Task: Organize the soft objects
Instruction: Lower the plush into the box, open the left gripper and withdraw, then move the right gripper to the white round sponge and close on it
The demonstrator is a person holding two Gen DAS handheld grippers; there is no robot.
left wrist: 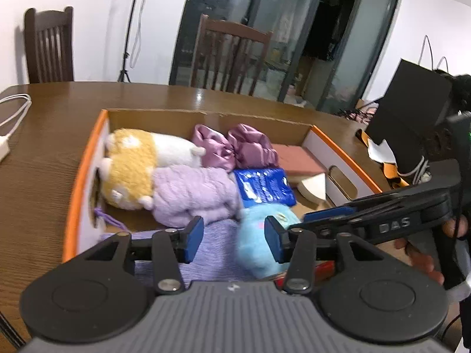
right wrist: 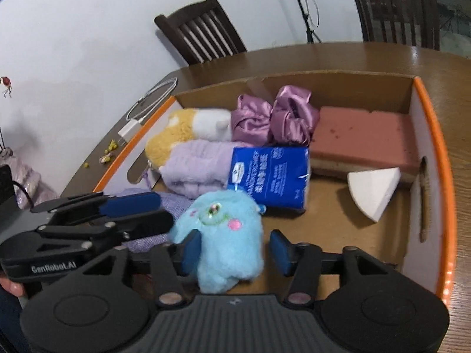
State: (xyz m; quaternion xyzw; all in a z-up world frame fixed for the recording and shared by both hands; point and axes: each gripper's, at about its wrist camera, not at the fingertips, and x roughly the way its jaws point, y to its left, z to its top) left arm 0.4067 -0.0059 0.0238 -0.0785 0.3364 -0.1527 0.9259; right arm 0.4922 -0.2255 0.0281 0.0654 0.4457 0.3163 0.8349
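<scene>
An orange-rimmed cardboard box (left wrist: 85, 161) (right wrist: 438, 147) holds a yellow-and-white plush (left wrist: 132, 164), a fluffy lilac roll (left wrist: 191, 194), purple satin pieces (right wrist: 276, 117), a blue tissue pack (right wrist: 270, 176), a pink sponge (right wrist: 362, 138) and a white foam wedge (right wrist: 374, 191). A light blue plush (right wrist: 226, 235) lies at the box's near side between the fingers of my right gripper (right wrist: 235, 250). The right pad stands clear of it, so the gripper is open. My left gripper (left wrist: 234, 238) hangs open over a lilac knit cloth (left wrist: 217, 253) beside that plush.
The box sits on a brown wooden table (left wrist: 53, 135). A white charger and cable (right wrist: 138, 117) lie to its left, and a black bag (left wrist: 412, 100) stands at the right. Two dark wooden chairs (left wrist: 48, 44) (left wrist: 232, 56) stand behind the table.
</scene>
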